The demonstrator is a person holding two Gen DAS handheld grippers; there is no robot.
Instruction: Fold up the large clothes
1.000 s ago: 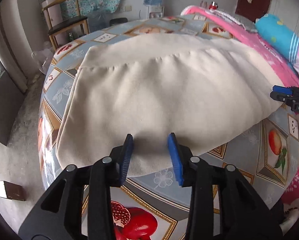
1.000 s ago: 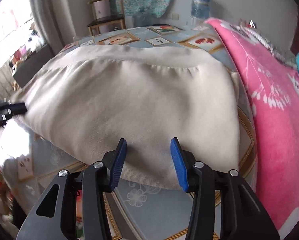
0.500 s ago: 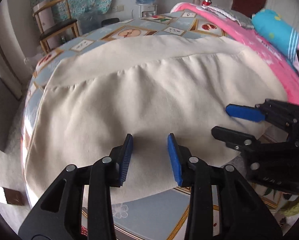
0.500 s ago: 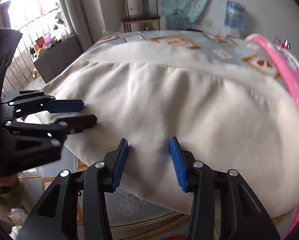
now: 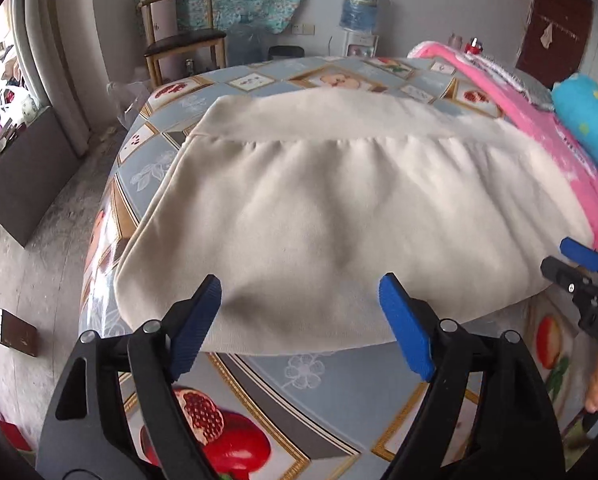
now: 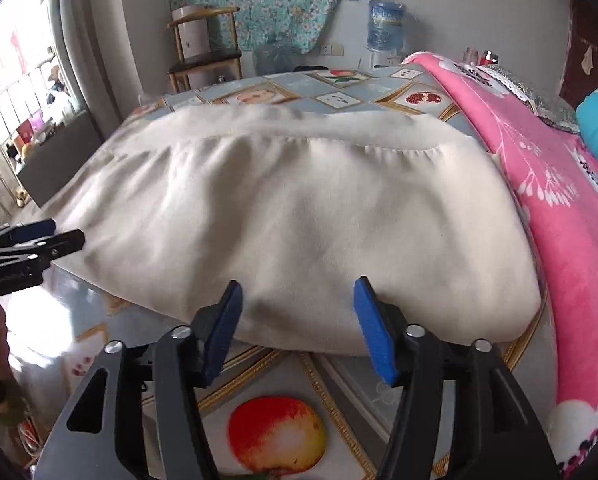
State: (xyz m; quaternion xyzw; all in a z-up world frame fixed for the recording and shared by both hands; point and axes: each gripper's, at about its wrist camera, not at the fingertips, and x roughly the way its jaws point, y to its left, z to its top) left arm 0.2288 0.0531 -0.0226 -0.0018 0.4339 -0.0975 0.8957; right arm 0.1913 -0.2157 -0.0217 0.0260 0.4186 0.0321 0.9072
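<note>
Lying flat: soft cream garment (image 5: pixel 339 208) | glossy tablecloth (image 5: pixel 299 368) | both tools opening, empty

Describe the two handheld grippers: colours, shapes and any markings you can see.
Both the left gripper and right gripper have black angular frames with silver rivets and two fingers faced with ribbed blue pads. White lettering marks the right gripper's side, partly cut off. No cables or sleeves are visible.

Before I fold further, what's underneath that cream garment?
The cream garment lies on a fruit-print tablecloth; a pink blanket lies along its side. Whatever sits beneath its middle is covered.
</note>
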